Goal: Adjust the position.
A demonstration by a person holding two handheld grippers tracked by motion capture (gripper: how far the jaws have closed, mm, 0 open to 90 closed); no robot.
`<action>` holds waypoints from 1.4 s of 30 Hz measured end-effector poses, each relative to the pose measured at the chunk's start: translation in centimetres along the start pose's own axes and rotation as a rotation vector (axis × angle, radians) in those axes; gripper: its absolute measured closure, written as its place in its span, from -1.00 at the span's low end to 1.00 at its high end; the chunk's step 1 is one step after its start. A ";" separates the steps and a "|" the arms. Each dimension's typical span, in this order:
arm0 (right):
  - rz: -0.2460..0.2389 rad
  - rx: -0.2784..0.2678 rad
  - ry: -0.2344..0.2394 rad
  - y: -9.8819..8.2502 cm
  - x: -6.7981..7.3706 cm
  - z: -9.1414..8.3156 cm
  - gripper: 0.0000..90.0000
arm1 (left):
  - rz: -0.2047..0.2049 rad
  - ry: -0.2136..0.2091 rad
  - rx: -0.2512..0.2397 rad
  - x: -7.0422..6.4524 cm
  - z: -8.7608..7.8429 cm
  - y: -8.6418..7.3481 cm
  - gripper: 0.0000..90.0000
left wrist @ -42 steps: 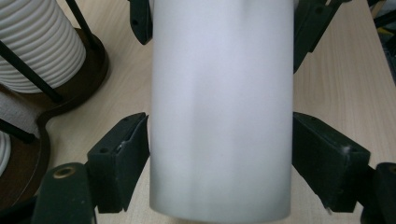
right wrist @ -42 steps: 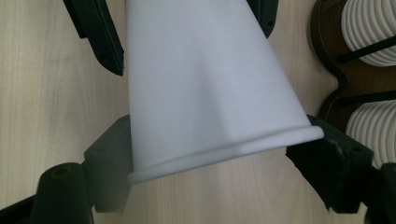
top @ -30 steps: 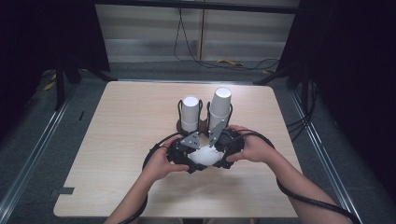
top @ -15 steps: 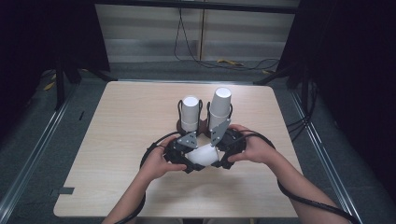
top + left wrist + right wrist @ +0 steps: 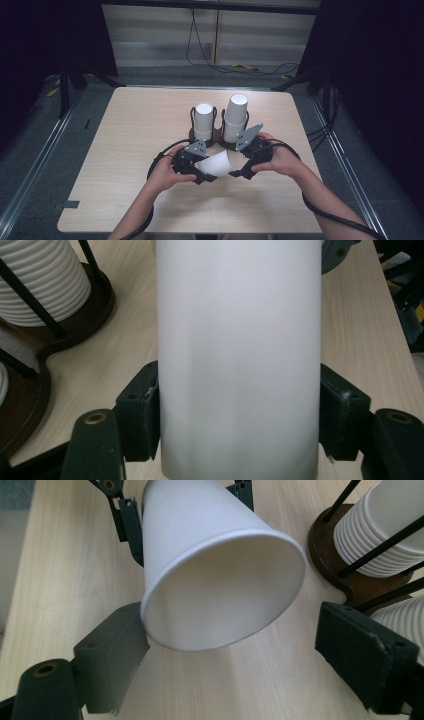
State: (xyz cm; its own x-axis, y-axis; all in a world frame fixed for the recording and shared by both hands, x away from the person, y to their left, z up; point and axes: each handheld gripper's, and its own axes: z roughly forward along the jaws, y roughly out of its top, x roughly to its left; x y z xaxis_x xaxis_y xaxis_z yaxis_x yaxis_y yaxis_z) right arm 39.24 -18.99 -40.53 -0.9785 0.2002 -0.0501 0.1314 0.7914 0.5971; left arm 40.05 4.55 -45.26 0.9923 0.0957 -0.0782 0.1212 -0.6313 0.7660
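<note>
- Left gripper point(image 5: 240, 435) clamped on single white paper cup point(image 5: 239, 355), pads pressed against both side walls.
- Cup held on its side just above the tabletop point(image 5: 125, 150), mouth turned toward right gripper point(image 5: 240, 645).
- Right gripper spread wide around the rim; one jaw at the rim, the other clear.
- Likely step: handover or insertion; next, steadying the cup before moving it to the stacked cups point(image 5: 204, 121) in the wooden holder point(image 5: 200, 136).

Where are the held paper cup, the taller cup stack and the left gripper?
paper cup point(image 5: 214, 163), high view, on its white side wall.
taller cup stack point(image 5: 236, 115), high view, on the upper side.
left gripper point(image 5: 239, 400), left gripper view, midway between its jaws.
</note>
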 end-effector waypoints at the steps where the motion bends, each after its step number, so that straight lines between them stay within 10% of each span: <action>1: 0.016 -0.003 0.007 -0.1 0.0 0.0 -0.71 | -0.003 -0.002 -0.008 0.0 0.0 0.0 -0.29; 42: 0.126 -0.180 0.002 -1.8 -0.2 -0.3 -0.73 | -0.059 -0.027 -0.090 0.2 -0.8 -0.4 -0.29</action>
State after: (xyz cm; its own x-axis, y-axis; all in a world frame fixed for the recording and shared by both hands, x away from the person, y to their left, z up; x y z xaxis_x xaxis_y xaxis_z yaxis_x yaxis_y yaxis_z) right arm 39.18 -20.66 -41.36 -0.9563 0.2901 0.0355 0.2225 0.6442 0.7318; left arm 40.14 5.43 -45.09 0.9840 0.1090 -0.1413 0.1781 -0.5532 0.8138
